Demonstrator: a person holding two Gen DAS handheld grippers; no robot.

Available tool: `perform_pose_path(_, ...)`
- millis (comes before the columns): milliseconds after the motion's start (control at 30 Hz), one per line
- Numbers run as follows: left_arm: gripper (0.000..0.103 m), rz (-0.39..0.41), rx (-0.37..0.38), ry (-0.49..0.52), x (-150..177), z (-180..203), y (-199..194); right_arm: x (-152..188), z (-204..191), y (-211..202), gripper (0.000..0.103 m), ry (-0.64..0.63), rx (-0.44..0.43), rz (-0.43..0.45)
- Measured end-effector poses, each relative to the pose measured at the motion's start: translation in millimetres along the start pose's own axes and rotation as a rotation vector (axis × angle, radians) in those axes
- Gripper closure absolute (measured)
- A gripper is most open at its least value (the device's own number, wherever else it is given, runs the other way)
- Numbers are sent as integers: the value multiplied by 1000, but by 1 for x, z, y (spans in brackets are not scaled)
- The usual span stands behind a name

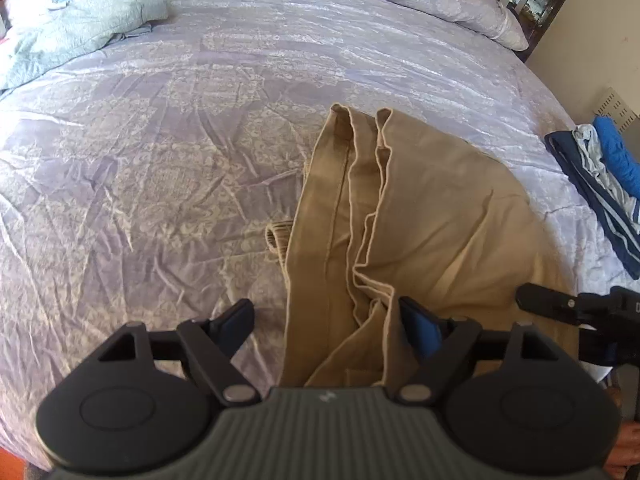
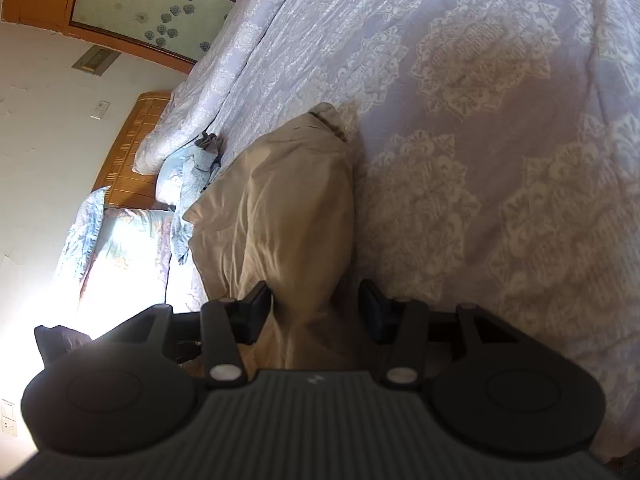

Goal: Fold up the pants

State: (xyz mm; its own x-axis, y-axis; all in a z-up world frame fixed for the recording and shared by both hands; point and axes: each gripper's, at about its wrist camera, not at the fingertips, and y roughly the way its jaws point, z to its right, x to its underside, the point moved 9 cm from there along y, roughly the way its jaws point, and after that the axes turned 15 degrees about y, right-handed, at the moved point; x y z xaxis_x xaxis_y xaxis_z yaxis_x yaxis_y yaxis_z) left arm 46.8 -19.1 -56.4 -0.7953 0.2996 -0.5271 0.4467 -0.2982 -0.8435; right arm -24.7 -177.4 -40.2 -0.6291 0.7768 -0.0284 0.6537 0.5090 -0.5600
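Lavender bedspread (image 1: 140,168) bears tan pants (image 1: 432,216) — lying between both spread grippers (image 1: 326,312) (image 2: 316,300).

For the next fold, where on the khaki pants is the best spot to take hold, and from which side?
Probably the two hemmed leg ends of the khaki pants, lying side by side at the far end on the bedspread. Their stitched edges lie flat and exposed, so come low from the far side. Both the left claw and right claw are open.

My tan pants (image 1: 420,216) lie on the lilac bedspread (image 1: 180,140) with white medallions, a pale blue quilt (image 1: 76,20) on it.
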Motion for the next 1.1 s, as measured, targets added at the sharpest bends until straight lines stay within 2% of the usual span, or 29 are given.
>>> perform_pose_path(167, 18, 0, -14, 7, 0, -1, 0, 4, -3, -1, 52, -42, 13, 14)
perform_pose_path(533, 8, 13, -23, 4, 4, -4, 1, 0, -3, 6, 51, -35, 8, 14)
perform_pose_path(767, 1, 18, -24, -3, 6, -6, 2, -3, 0, 3, 47, -9, -14, 14)
perform_pose_path(900, 0, 24, -16, -3, 7, -6, 2, -3, -1, 2, 45, -12, -17, 14)
perform_pose_path(1100, 0, 29, 8, -6, 7, -8, 3, 2, -8, 3, 29, -36, -47, 8)
